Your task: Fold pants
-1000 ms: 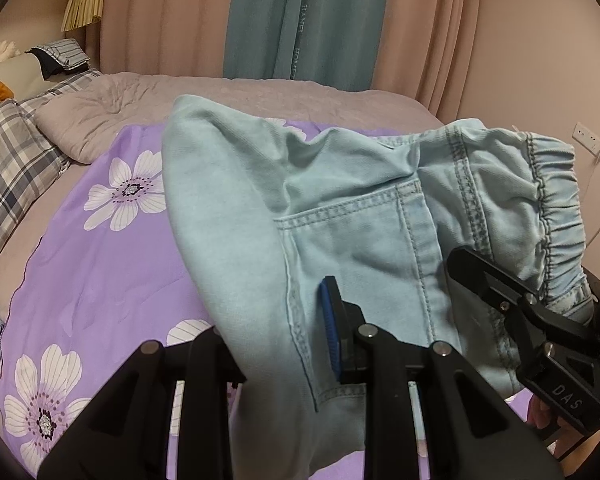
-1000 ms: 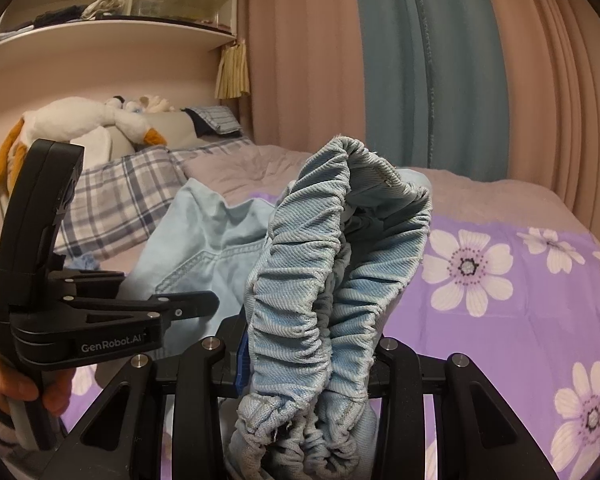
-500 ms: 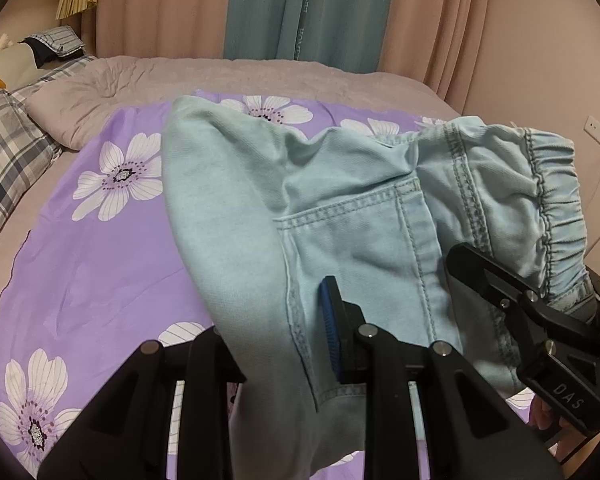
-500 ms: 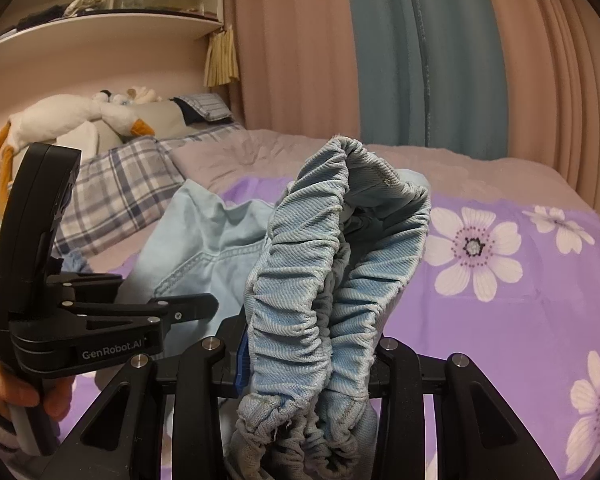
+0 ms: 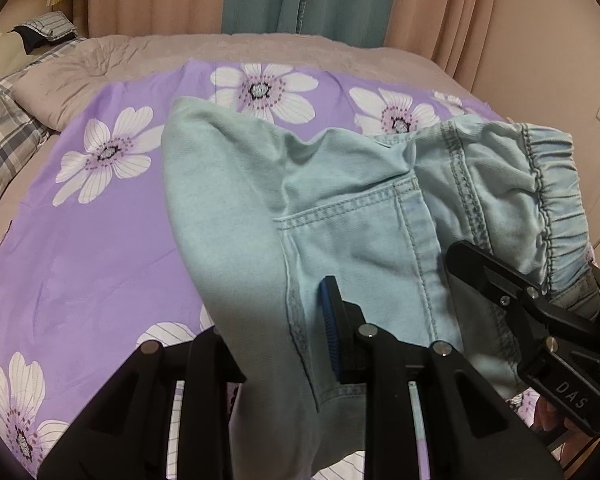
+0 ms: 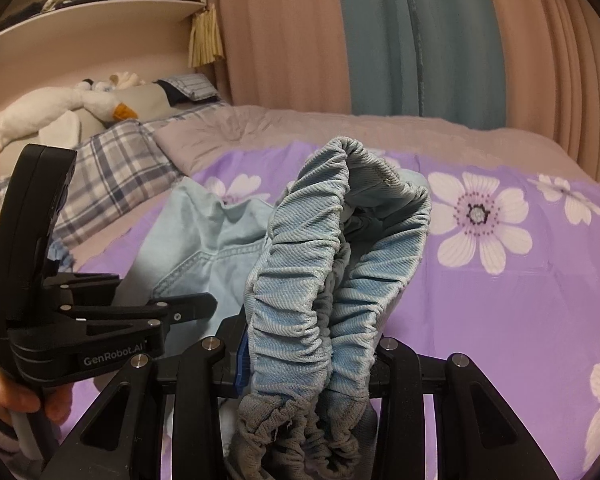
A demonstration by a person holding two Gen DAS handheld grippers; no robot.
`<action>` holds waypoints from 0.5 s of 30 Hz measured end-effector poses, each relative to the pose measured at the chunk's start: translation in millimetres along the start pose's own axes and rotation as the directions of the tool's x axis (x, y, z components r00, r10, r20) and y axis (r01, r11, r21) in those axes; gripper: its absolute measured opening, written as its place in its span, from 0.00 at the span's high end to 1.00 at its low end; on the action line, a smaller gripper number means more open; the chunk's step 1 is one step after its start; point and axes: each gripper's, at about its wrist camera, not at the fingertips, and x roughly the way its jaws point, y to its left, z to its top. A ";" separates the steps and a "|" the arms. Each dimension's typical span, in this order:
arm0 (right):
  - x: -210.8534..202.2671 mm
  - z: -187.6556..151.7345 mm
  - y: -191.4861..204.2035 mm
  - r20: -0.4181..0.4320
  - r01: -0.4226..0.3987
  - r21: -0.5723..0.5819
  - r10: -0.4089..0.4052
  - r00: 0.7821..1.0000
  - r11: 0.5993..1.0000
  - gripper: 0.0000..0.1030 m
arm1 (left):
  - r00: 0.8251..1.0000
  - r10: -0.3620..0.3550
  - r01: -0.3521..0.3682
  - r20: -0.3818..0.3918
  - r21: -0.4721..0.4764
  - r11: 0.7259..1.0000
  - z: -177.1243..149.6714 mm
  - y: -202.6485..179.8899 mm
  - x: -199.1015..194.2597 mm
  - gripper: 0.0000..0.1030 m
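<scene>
Both claws were clamped on the pale denim pants [image 5: 352,216] (left claw [image 5: 283,344] by the pocket, right claw [image 6: 312,360] on the elastic waistband), held above the bed [image 5: 99,240]

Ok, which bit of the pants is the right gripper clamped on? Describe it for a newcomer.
Start at the purple flowered sheet on the bed. Above it hang the pale blue denim pants. The right gripper pinches their waistband, the only ruffled, elastic edge, unlike the flat pocket panel beside it.
</scene>
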 end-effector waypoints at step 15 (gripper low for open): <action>39.4 -16.2 -9.4 -0.104 0.000 0.044 0.005 0.995 0.999 0.61 | 0.995 0.026 -0.027 -0.094 -0.011 1.000 -8.5 10.0 45.8 0.77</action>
